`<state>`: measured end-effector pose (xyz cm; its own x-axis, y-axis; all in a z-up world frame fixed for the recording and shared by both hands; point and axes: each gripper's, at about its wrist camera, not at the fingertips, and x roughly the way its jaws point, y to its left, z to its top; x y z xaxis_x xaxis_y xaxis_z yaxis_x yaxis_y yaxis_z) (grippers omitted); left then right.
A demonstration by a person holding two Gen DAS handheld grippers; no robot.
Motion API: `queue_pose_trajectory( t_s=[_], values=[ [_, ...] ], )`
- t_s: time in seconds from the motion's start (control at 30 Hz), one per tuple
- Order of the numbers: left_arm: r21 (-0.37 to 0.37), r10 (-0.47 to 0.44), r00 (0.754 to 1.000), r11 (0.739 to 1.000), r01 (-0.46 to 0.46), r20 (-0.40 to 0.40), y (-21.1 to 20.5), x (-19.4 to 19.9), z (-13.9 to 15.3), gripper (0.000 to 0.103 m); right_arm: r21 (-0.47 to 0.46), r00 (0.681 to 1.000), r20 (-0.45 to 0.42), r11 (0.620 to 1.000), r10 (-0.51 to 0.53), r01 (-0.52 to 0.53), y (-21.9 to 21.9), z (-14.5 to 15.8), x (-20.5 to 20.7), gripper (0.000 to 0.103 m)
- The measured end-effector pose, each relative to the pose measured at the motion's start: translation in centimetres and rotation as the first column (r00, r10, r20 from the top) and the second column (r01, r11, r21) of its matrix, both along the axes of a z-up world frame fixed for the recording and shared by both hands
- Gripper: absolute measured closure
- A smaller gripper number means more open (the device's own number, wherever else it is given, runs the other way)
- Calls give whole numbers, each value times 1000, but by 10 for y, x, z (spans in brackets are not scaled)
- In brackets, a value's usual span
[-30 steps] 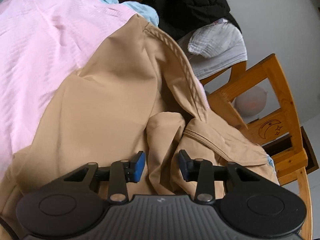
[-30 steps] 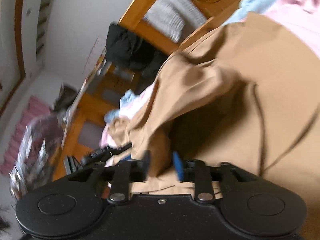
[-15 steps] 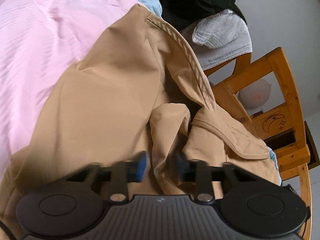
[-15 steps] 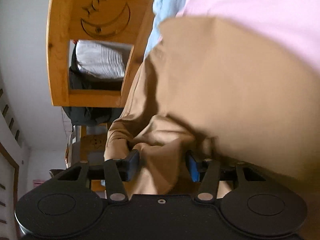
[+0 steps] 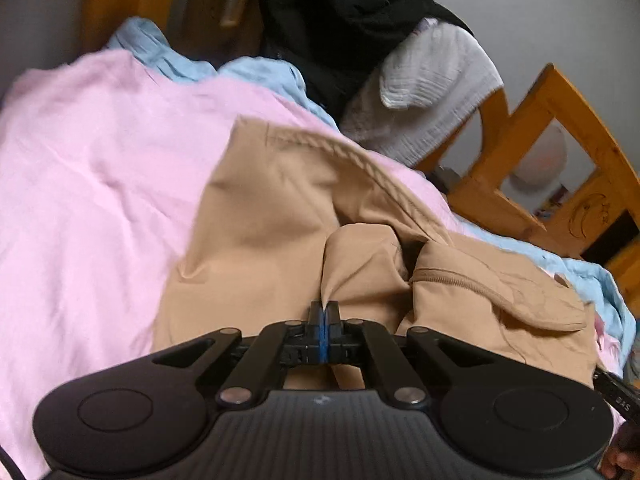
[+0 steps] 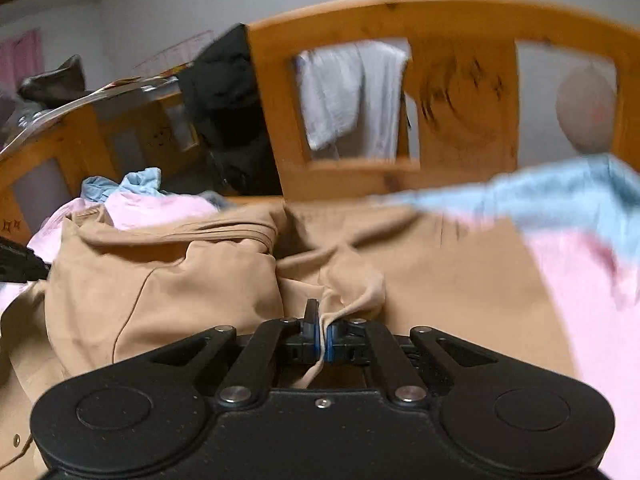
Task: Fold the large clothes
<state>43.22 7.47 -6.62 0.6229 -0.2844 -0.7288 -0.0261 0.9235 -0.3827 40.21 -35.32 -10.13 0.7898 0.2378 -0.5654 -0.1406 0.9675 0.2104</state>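
Both grippers are clamped on the tan jacket (image 5: 280,220). The left gripper (image 5: 324,312) has its jaws pinched tight on a raised fold of the tan cloth, blue pads nearly touching, with the fold rising straight out of them. The right gripper (image 6: 322,324) has just snapped closed too: a thin bunched edge of the same jacket (image 6: 180,280) runs through between its pads and hangs out below.

The jacket lies crumpled on a pink sheet (image 5: 100,200), collar seam toward the far side and a flap off to the right. A light blue cloth (image 5: 256,76) lies along the sheet's far edge. Behind stand a wooden bed frame (image 6: 460,80), a white towel (image 5: 432,88) and some black clothing (image 5: 340,12) draped over it. The right view is motion-blurred, so which part of the jacket is pinched there is probably a hem, not certain.
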Motion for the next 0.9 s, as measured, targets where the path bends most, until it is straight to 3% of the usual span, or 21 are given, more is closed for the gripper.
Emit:
queue_pose_trajectory(
  t_s=[0.1, 0.17, 0.2, 0.23, 0.3, 0.33, 0.4, 0.5, 0.6, 0.7, 0.8, 0.9],
  values=[
    [-91, -19, 1000, 996, 19, 0, 15, -8, -1, 103, 184, 997, -60, 981, -47, 57, -21, -6, -1, 82],
    [-79, -30, 999, 996, 31, 10, 16, -12, 1, 103, 315, 993, -95, 943, -75, 102, -38, -6, 1, 59],
    [-76, -36, 999, 996, 36, 12, 17, -13, 0, 103, 359, 990, -107, 925, -90, 123, -45, -6, 3, 55],
    [-72, -37, 999, 997, 37, 7, 15, -12, 0, 103, 390, 987, -122, 909, -109, 148, -50, -6, 7, 56],
    [-68, -28, 1000, 997, 28, 5, 12, -11, 1, 103, 425, 978, -165, 885, -129, 189, -55, -8, 20, 69],
    [-67, -20, 1000, 998, 20, 6, 11, -10, 1, 103, 423, 978, -166, 886, -129, 189, -54, -9, 26, 94],
    [-33, 7, 1000, 999, -7, 2, 7, -9, 0, 103, 317, 982, -131, 933, -134, 170, -42, 0, 35, 99],
    [29, 29, 999, 999, -29, -14, -2, -4, -7, 103, 176, 989, -12, 974, -146, 146, -24, 8, 36, 101],
    [39, 37, 999, 999, -36, -18, -7, -2, -9, 103, 61, 985, -77, 985, -155, 160, -14, -12, 48, 100],
    [51, 42, 999, 998, -42, -11, -3, -14, 1, 96, 30, 983, -58, 984, -175, 177, -15, -7, 39, 83],
    [83, 6, 996, 996, -13, 88, -5, -37, 24, 95, -58, 983, 57, 983, -174, 177, -11, 18, 19, 79],
    [60, -46, 979, 998, 35, 196, -18, -51, 43, 76, -109, 990, 133, 992, -55, 69, 5, 36, 12, 79]
  ],
)
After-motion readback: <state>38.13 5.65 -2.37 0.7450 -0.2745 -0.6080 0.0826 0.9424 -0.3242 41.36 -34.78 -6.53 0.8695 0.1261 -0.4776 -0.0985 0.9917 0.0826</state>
